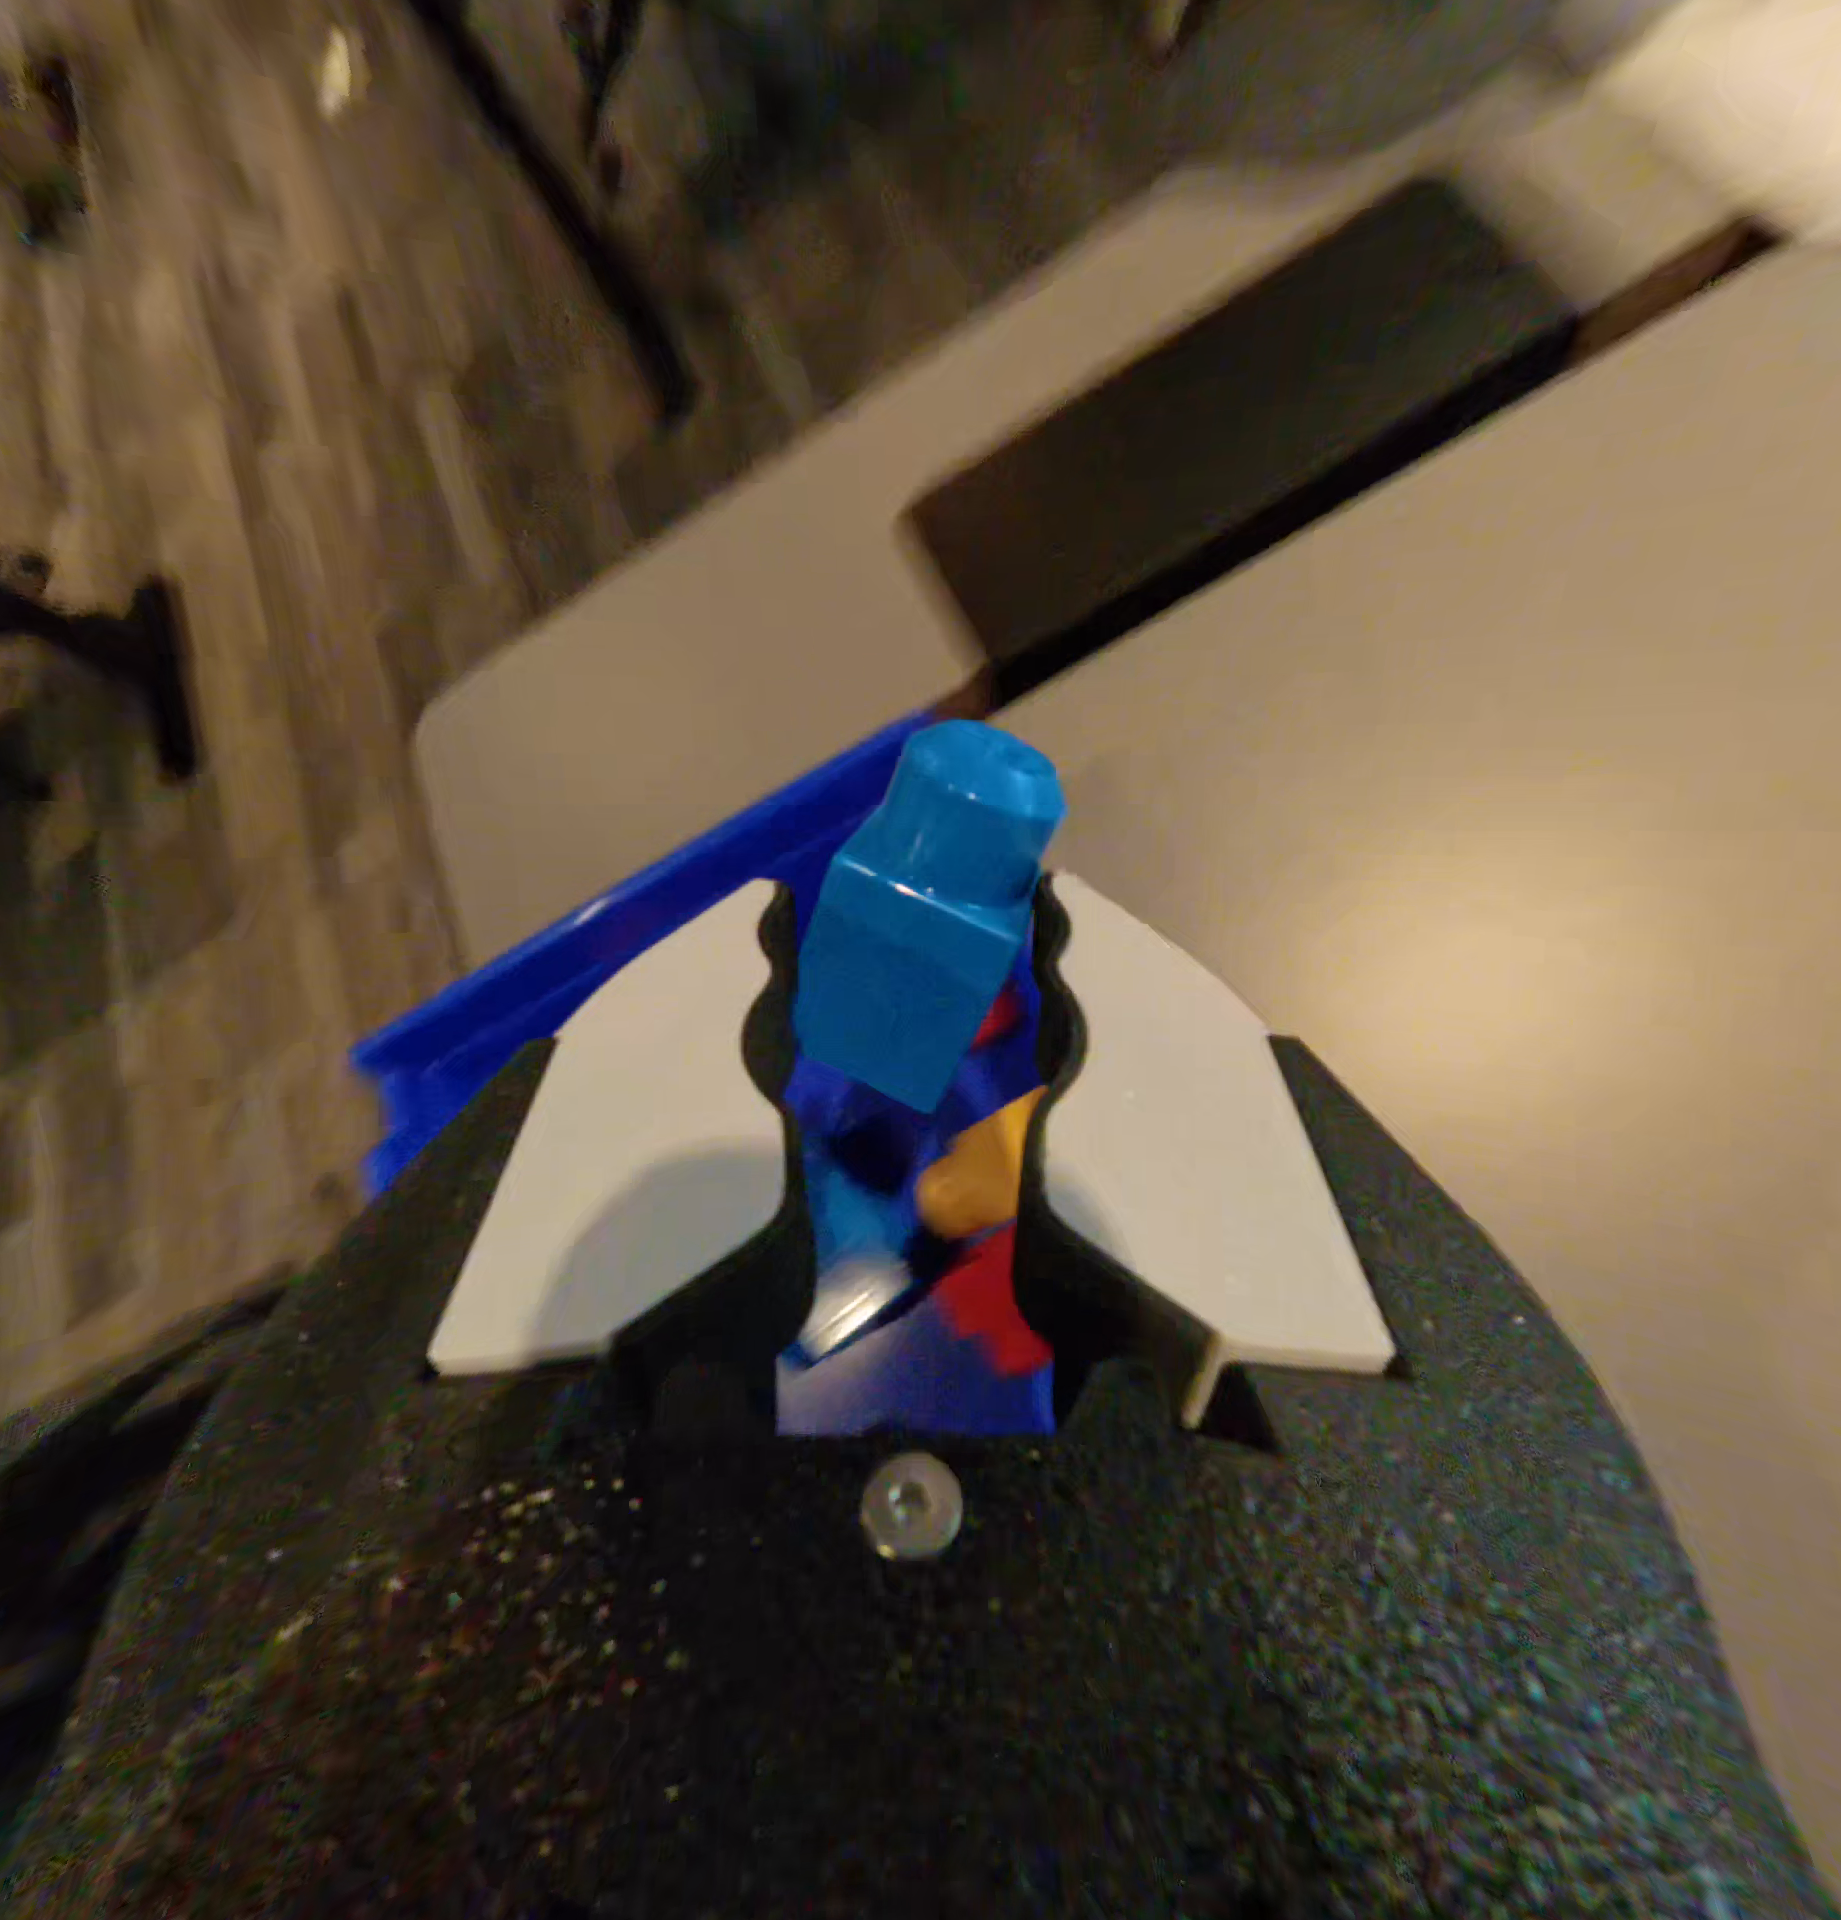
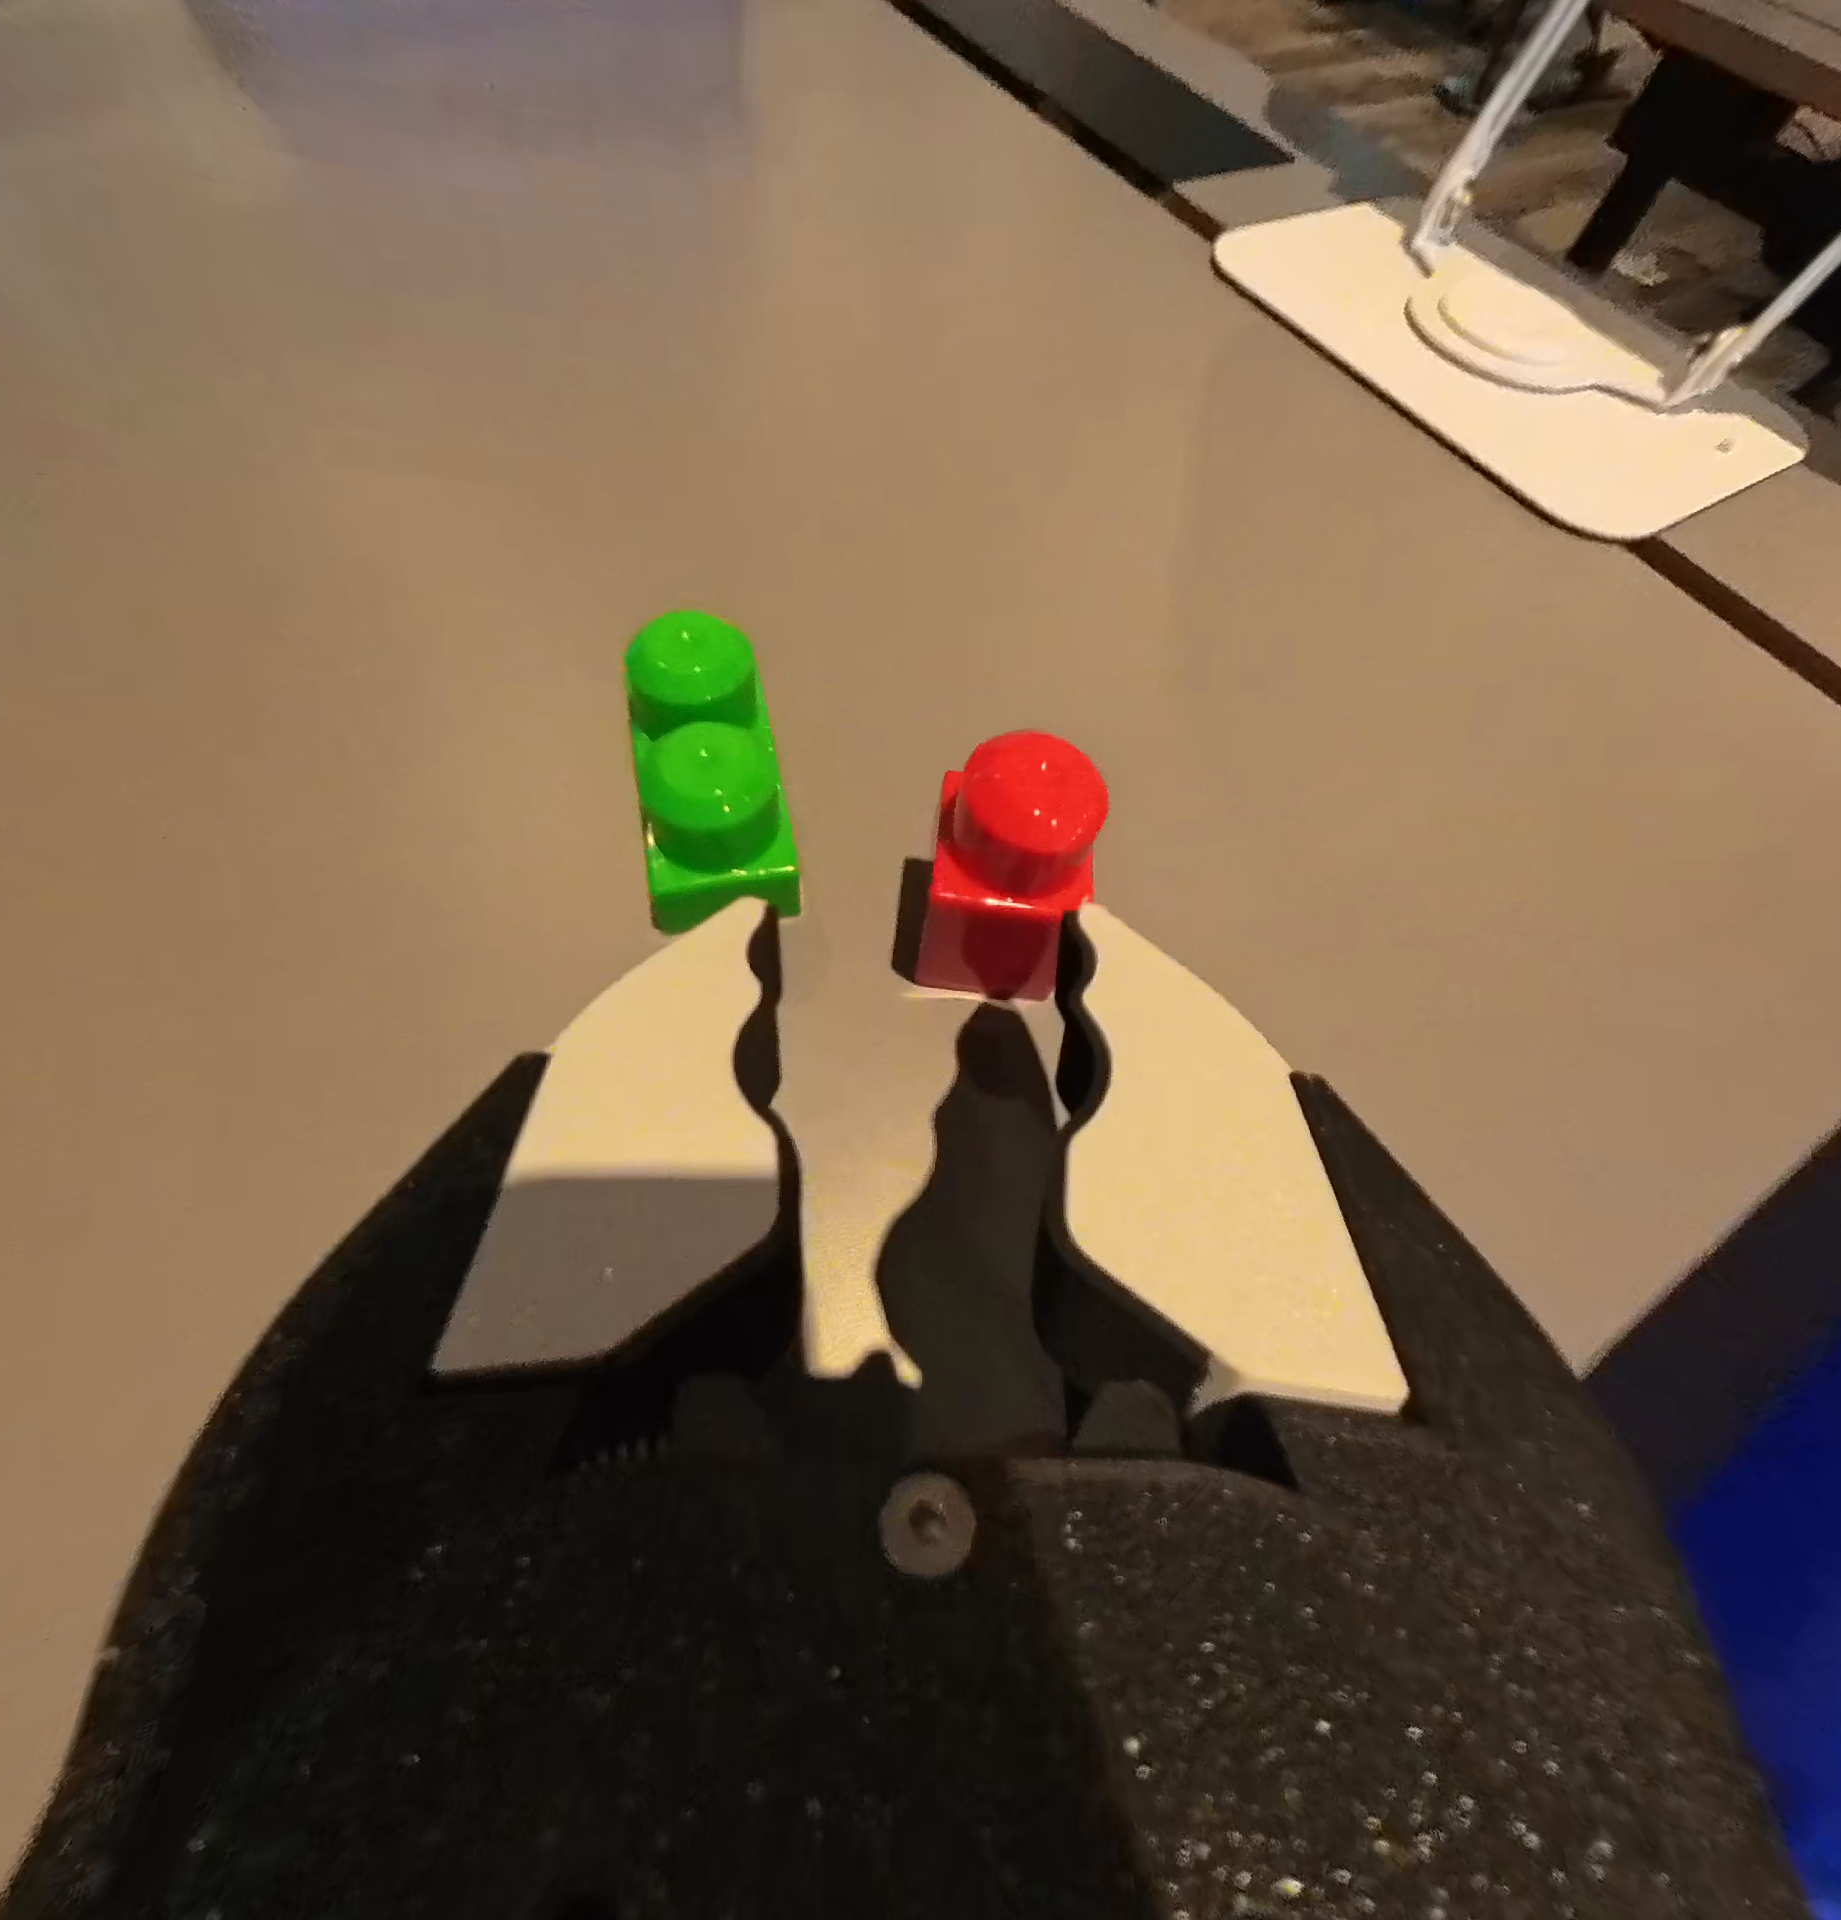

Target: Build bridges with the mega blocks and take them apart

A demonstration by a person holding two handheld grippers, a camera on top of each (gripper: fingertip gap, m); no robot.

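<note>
left wrist view: left gripper clamps a single-stud blue block, tilted, stud pointing far and slightly right.
below it: blue bin under the fingers, red, orange and blue pieces showing through the gap; view blurred.
right wrist view: right gripper parted wide, holding nothing, over the table.
green block: two studs, upright, just past the left fingertip; long axis runs near-to-far.
red block: one stud, upright, at the right fingertip; touching or not, cannot tell.
key relation: the two blocks stand apart, gap in line with the open jaws; right gripper is nearer them.
far right: white stand base at the table edge.
</note>
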